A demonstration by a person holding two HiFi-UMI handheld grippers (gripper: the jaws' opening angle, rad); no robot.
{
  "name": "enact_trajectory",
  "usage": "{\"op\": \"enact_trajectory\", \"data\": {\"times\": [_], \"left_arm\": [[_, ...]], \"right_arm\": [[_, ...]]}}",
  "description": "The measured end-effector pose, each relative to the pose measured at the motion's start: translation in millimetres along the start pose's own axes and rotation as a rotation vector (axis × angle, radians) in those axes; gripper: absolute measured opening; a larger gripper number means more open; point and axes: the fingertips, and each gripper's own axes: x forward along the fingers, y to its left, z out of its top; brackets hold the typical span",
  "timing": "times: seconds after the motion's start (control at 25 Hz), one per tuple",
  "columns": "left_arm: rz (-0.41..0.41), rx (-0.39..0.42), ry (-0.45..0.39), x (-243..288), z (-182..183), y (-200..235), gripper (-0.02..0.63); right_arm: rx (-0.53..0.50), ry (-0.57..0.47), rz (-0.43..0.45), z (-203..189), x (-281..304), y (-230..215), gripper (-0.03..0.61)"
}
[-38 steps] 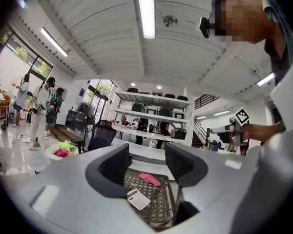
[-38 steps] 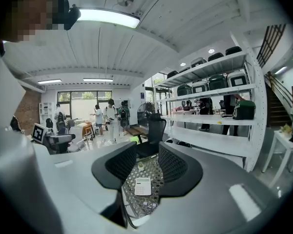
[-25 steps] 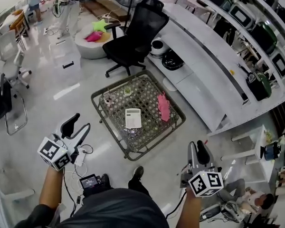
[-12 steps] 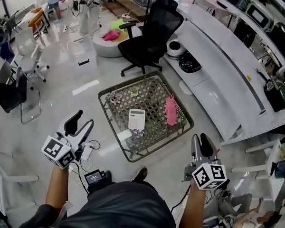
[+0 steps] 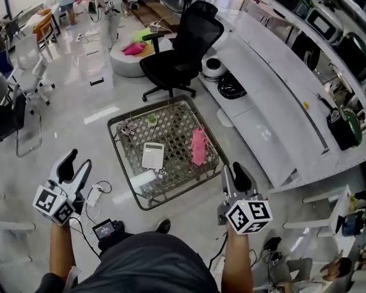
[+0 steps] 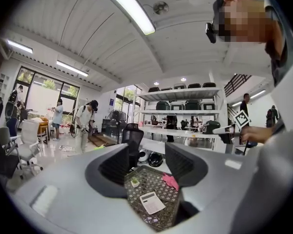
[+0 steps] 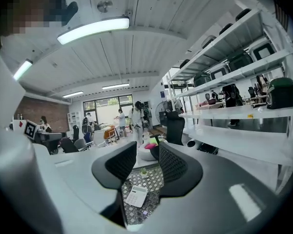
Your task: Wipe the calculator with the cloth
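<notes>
Table [image 5: 124, 166] is seen at 12 o'clock. Left gripper [image 5: 78, 160] and right gripper [image 5: 233, 171] are held well short, jaws apart, empty. Calculator [image 5: 152, 155] is laid mid-table, cloth [image 5: 199, 146] at its 3 o'clock. Risk judged: unpinned calculator gets shoved off by wiping.

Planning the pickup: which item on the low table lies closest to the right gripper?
The pink cloth, on the right side of the table; the white calculator lies further left.

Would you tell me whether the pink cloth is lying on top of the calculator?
No, the pink cloth lies beside the calculator on the woven table, with a gap between them.
</notes>
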Motion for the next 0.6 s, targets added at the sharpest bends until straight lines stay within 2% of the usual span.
{"op": "enact_trajectory", "data": {"times": [0.4, 0.6], "left_arm": [[0.048, 0.015, -0.005, 9.2, -4.3, -26.8, 0.248], [0.055, 0.004, 0.027, 13.4, -9.0, -24.9, 0.247]], "right_arm": [[-0.012, -0.027, 0.045, 8.0, 4.8, -27.6, 0.123], [0.006, -0.002, 0.055, 2.1, 15.8, -30.4, 0.123]]}}
